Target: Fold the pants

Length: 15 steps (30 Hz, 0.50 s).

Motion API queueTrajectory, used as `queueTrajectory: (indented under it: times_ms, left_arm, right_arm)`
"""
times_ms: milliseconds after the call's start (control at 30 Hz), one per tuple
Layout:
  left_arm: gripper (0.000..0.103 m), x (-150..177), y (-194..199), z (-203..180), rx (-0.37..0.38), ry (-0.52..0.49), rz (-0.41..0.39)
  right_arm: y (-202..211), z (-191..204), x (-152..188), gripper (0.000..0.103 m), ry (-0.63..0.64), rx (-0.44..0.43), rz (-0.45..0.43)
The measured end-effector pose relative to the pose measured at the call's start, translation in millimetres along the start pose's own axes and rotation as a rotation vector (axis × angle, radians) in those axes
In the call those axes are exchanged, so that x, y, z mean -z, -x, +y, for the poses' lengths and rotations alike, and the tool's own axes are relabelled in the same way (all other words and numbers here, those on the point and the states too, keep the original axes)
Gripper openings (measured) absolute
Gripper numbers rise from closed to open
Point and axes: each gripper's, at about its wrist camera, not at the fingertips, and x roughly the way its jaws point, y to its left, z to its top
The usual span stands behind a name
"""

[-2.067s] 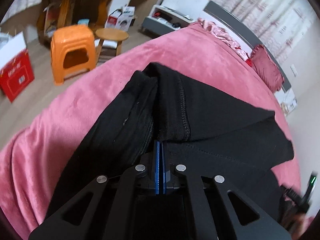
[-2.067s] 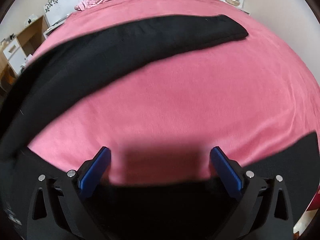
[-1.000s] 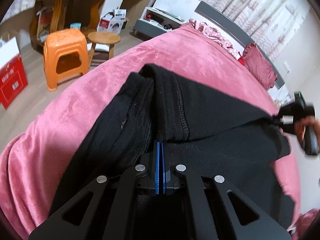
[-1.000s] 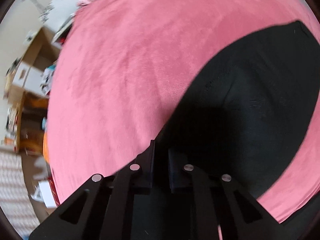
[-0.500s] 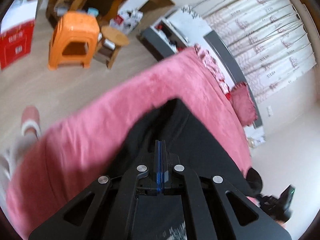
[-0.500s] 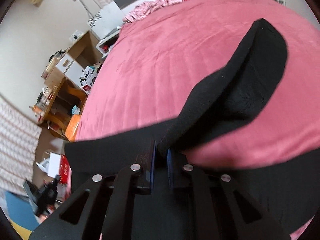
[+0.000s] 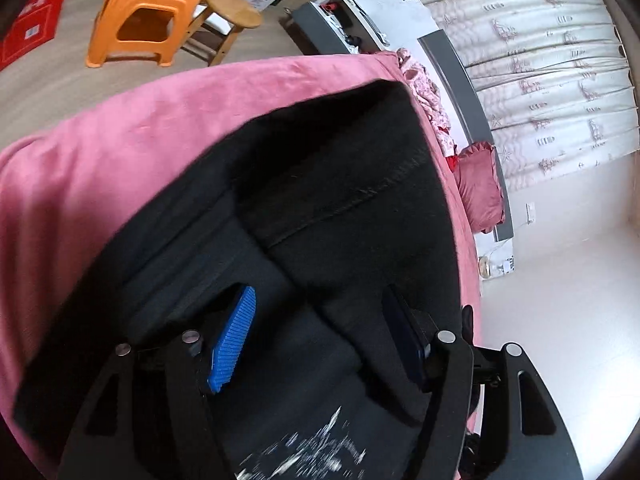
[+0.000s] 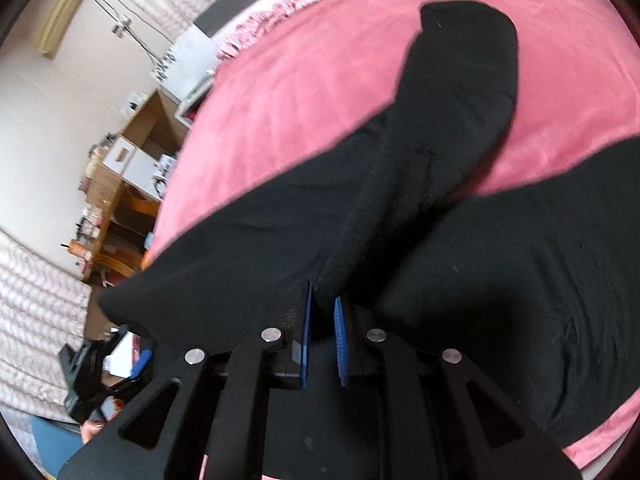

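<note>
Black pants (image 7: 340, 184) lie on a pink bed cover (image 7: 120, 140). In the left wrist view my left gripper (image 7: 320, 336) is open, its blue pads wide apart, with a fold of the pants lying between them. In the right wrist view my right gripper (image 8: 322, 320) is shut on a raised fold of the pants (image 8: 400, 200), with a narrow gap between the blue pads where the cloth sits. One leg end (image 8: 468, 48) stretches away over the pink bed cover (image 8: 320, 80).
Beside the bed stand an orange plastic stool (image 7: 148, 8), a round wooden stool (image 7: 232, 4) and a red bag (image 7: 28, 28). A dark pink pillow (image 7: 480, 188) and patterned cloth (image 7: 428, 92) lie at the headboard. Wooden shelves (image 8: 120, 184) stand by the wall.
My left gripper has opened and let go of the pants; it was shut on them before. My right gripper stays shut on the pants fold and has carried it toward the left side.
</note>
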Motion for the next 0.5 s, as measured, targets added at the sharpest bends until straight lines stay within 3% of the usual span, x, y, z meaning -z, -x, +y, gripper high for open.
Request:
queueTrajectory:
  times_ms: [33, 100, 133, 233, 300, 433, 467, 500]
  left_arm:
    - [0.064, -4.0, -3.3, -2.6, -0.013, -0.003, -0.017]
    - [0.064, -17.3, -6.3, -4.4, -0.129, -0.002, -0.098]
    - [0.064, -24.5, -6.8, -1.7, -0.134, 0.022, -0.135]
    - [0.064, -38.7, -14.1, 1.7, -0.144, 0.055, -0.119]
    - [0.051, -43.4, -20.5, -6.1, -0.162, 0.012, -0.099]
    - [0.011, -43.8, -22.5, -8.6, -0.21, -0.062, -0.055]
    - [0.005, -44.4, -21.0, -7.8, -0.202, -0.064, -0.048]
    - [0.005, -45.3, -17.2, -6.5, -0.187, -0.066, -0.046]
  right_arm:
    - [3.2, 3.7, -3.4, 0.01, 0.01, -0.005, -0.014]
    - [9.0, 10.4, -9.2, 0.01, 0.031, -0.012, -0.036]
    - [11.0, 13.2, -10.9, 0.01, 0.037, -0.016, -0.041]
    - [5.6, 18.8, -17.5, 0.01, 0.058, -0.01, -0.042]
    - [-2.0, 19.5, -18.3, 0.01, 0.061, 0.001, -0.037]
    - [-20.9, 20.9, -23.0, 0.01, 0.032, 0.007, -0.016]
    - [-22.6, 21.7, -23.8, 0.01, 0.034, 0.01, -0.016]
    - [-21.3, 23.7, -25.9, 0.01, 0.044, 0.013, -0.022]
